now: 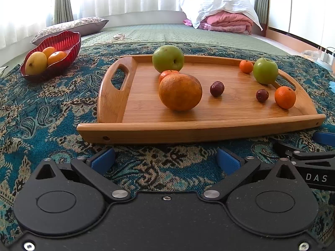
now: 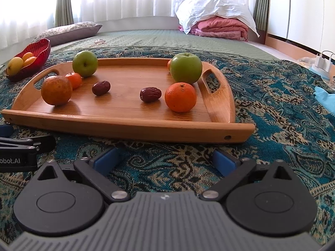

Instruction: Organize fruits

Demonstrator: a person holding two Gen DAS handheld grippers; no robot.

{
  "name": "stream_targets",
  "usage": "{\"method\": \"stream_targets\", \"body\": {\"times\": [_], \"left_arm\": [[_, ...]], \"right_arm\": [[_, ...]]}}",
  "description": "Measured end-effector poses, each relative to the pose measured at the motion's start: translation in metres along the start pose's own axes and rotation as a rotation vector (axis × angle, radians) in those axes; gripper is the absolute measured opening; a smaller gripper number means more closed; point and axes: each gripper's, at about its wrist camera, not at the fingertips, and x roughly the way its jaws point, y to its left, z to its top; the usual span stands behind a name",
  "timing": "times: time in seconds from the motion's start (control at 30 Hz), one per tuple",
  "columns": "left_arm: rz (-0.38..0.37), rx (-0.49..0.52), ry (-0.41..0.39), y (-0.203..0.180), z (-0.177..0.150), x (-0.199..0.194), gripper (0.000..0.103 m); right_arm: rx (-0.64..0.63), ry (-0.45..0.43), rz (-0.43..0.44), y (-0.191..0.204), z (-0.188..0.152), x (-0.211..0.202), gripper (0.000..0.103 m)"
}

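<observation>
Your biggest risk is the tray [image 1: 201, 129] itself: it lies on a soft patterned cloth [image 1: 52, 108], and if you push a fruit sideways the tray can slide or tip at its raised edge. Both claws stand spread wide with nothing between the pads, the left gripper [image 1: 165, 159] and the right gripper [image 2: 165, 159] just before the near rim, side by side. They are near each other, so crossing to the red bowl [image 1: 52, 62] at the far left with the right one could knock the left.

The big orange [image 1: 180, 92] touches a small one behind it, near the left apple [image 1: 168, 58]; a careless grip there may roll all three. The right apple [image 2: 186, 68] sits against the tray handle, with a mandarin [image 2: 180, 97] just in front, so your pads may catch the handle.

The two dates [image 2: 150, 94] are small and low; wide jaws may scrape the wood and flick them away. The bowl already holds three fruits, so a dropped one could bounce out.
</observation>
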Motion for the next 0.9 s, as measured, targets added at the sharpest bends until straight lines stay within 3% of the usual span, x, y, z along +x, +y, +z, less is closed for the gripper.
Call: {"method": "stream_targets", "body": {"times": [0.9], "left_arm": [[-0.004,-0.011,-0.001,0.0024,-0.0011,0.0009,0.103]], "right_arm": [[-0.001,0.000,0.002,-0.0001,-0.0001,0.0006,0.102]]}}
